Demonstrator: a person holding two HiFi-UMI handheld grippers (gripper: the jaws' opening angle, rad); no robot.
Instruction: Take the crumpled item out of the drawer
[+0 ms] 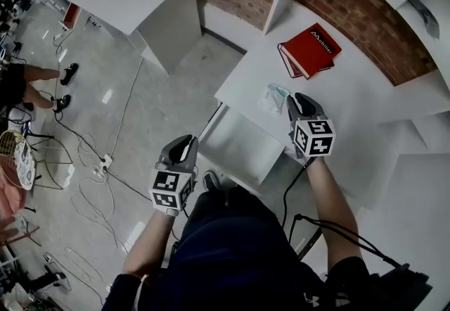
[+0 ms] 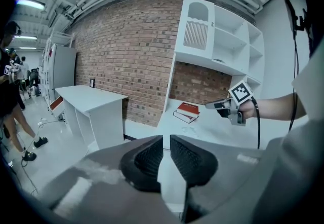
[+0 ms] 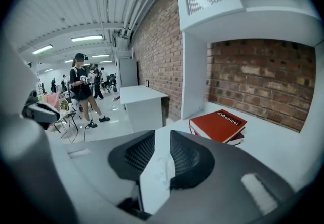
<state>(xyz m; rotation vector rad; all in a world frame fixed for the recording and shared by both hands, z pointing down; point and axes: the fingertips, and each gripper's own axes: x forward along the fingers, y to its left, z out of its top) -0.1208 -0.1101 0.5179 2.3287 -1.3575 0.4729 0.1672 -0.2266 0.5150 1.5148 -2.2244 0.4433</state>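
Crumpled item (image 1: 274, 98) out of drawer (image 1: 240, 143), lying on worktop (image 1: 355, 95) near red books (image 1: 308, 49). Right gripper (image 1: 301, 99) above it, fingers apart, gripping nothing. Left gripper (image 1: 185, 142) fingers narrowly apart, empty. Likely step: clear away; lift straight, avoid snagging item

You see the crumpled item (image 1: 274, 98), a pale bluish-white wad, lying loose just beside the red book (image 1: 309, 50). The white drawer (image 1: 238, 143) stands open, farther from that book.

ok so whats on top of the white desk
A stack of red books at the back, and the crumpled item near the right gripper. The top book covers most of the book beneath.
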